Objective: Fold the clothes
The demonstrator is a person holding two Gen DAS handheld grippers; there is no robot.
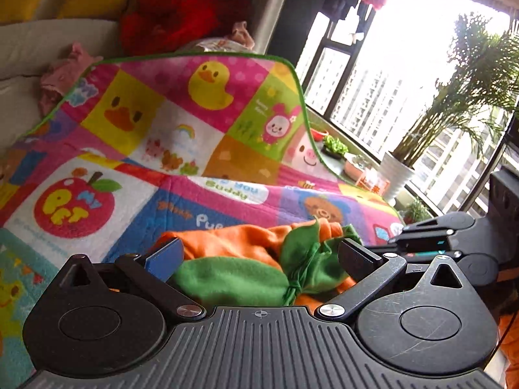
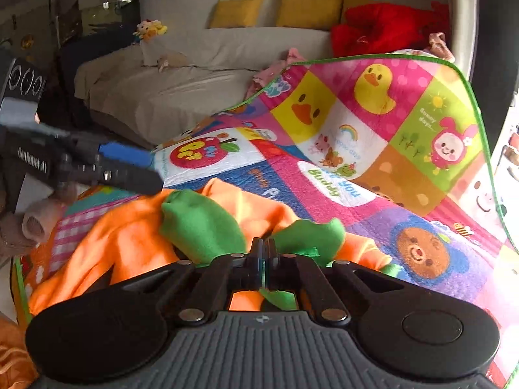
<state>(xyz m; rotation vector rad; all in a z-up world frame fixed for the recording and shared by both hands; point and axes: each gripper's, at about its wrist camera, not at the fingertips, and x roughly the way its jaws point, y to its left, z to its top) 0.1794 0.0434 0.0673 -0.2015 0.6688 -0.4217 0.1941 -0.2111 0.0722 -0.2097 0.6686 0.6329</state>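
Note:
An orange and green fleece garment [image 1: 246, 269] lies crumpled on a colourful cartoon play mat [image 1: 162, 149]. My left gripper [image 1: 259, 256] is open, its fingers spread either side of the garment's green part, just above it. In the right wrist view the garment [image 2: 136, 236] spreads to the left. My right gripper [image 2: 264, 253] is shut on a green and orange fold of it, with fabric showing between and behind the fingers. The left gripper [image 2: 129, 168] also shows there at the left, hovering over the garment. The right gripper [image 1: 431, 240] shows at the right of the left wrist view.
The mat's far edge [image 2: 373, 60] curls up against a beige sofa [image 2: 181, 77] with yellow cushions [image 2: 308, 9], a red plush pile [image 2: 386, 29] and pink clothes [image 2: 279, 64]. A window with potted plants [image 1: 399, 171] is at the right.

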